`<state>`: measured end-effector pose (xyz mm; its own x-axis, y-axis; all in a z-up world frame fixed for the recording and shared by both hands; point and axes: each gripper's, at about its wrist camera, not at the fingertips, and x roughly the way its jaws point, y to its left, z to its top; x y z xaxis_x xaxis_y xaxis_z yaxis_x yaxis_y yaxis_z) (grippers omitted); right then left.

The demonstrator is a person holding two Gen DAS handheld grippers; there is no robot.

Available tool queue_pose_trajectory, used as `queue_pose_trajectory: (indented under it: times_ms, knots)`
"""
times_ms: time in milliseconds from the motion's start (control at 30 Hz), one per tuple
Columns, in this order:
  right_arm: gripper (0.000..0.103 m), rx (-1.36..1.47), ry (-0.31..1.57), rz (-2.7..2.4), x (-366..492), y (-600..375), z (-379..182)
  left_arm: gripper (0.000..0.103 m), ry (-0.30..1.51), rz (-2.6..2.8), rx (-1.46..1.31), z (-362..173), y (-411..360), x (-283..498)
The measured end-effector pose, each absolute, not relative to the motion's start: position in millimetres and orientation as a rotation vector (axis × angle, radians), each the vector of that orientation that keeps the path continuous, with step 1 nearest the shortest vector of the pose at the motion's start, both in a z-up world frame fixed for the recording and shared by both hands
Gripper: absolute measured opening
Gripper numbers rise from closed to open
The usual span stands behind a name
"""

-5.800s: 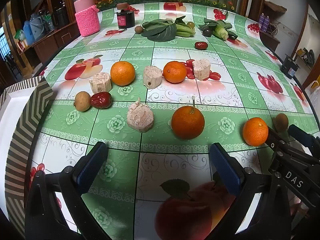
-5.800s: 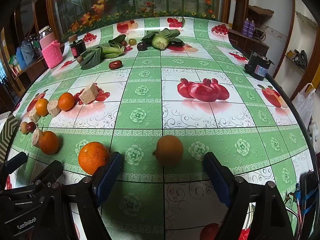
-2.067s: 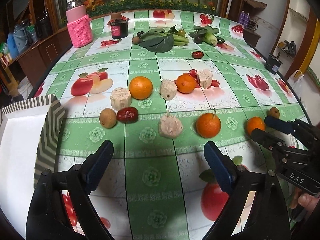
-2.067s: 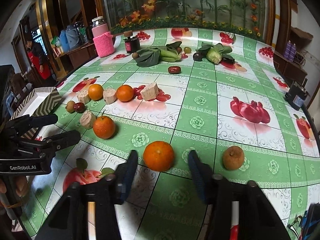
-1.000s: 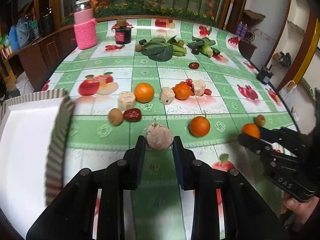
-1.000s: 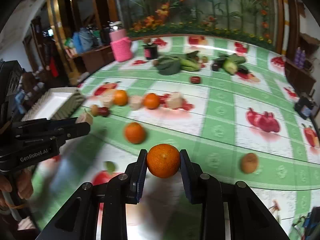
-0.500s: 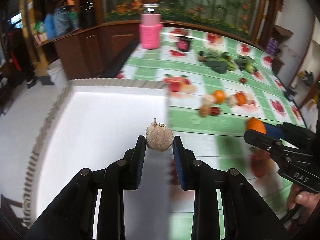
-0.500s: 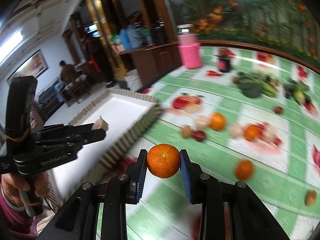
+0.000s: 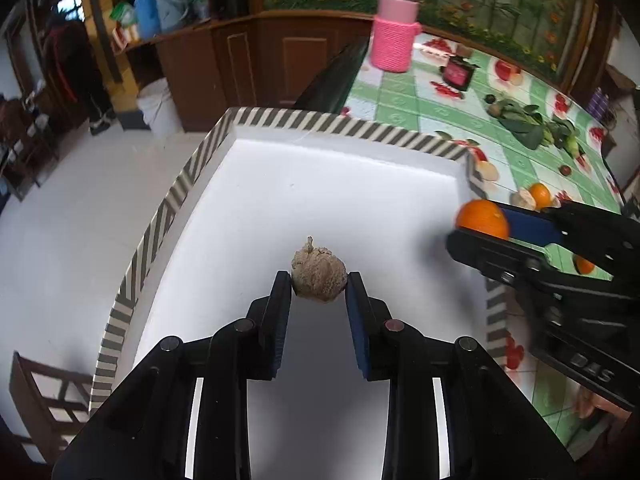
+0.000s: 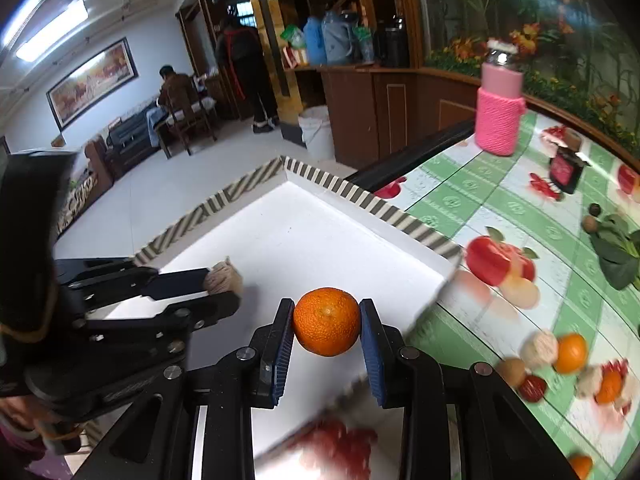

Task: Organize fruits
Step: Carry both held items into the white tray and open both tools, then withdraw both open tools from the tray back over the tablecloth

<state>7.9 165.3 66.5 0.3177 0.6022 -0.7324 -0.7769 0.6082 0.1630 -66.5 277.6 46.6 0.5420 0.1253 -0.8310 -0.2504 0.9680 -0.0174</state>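
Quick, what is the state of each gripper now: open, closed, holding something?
Left gripper: closed on the rough beige fruit, above the white tray.
Right gripper: closed on the orange.

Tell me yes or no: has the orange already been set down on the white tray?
No, the orange is clamped between the right gripper pads, held above the white tray.

We see a table (image 10: 500, 208) under a green-and-white checked cloth printed with fruit. At its near corner sits a white tray (image 9: 280, 118) with a striped rim. Beyond the tray stand a pink knit-covered jar (image 10: 499, 120) and a dark jar (image 10: 566, 172); to the tray's right lie leafy greens (image 9: 524, 130), oranges (image 10: 571, 354) and pale chunks (image 10: 542, 348).
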Motion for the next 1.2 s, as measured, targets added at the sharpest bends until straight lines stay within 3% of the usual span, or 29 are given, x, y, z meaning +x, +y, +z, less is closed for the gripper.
queue_pose_trajectory:
  times_ms: [500,633,700,767,1200]
  knots:
    - [0.032,-0.375,0.923,0.916,11.1,203.9,36.1,0.028,1.051,0.278,-0.222,31.7,302.5,-63.1]
    - [0.04,-0.34,0.916,0.912,11.5,199.1,40.5,0.047,1.047,0.294,-0.223,31.8,304.4,-65.6]
    - [0.046,-0.321,0.911,0.91,11.3,194.8,43.5,0.048,1.04,0.291,-0.24,32.4,306.5,-67.8]
    - [0.046,-0.309,0.907,0.909,9.5,190.8,46.8,0.06,1.034,0.293,-0.247,32.4,307.6,-68.7]
    - [0.046,-0.265,0.798,0.846,-17.5,145.0,78.6,0.061,0.869,0.391,-0.131,64.1,289.0,-87.7]
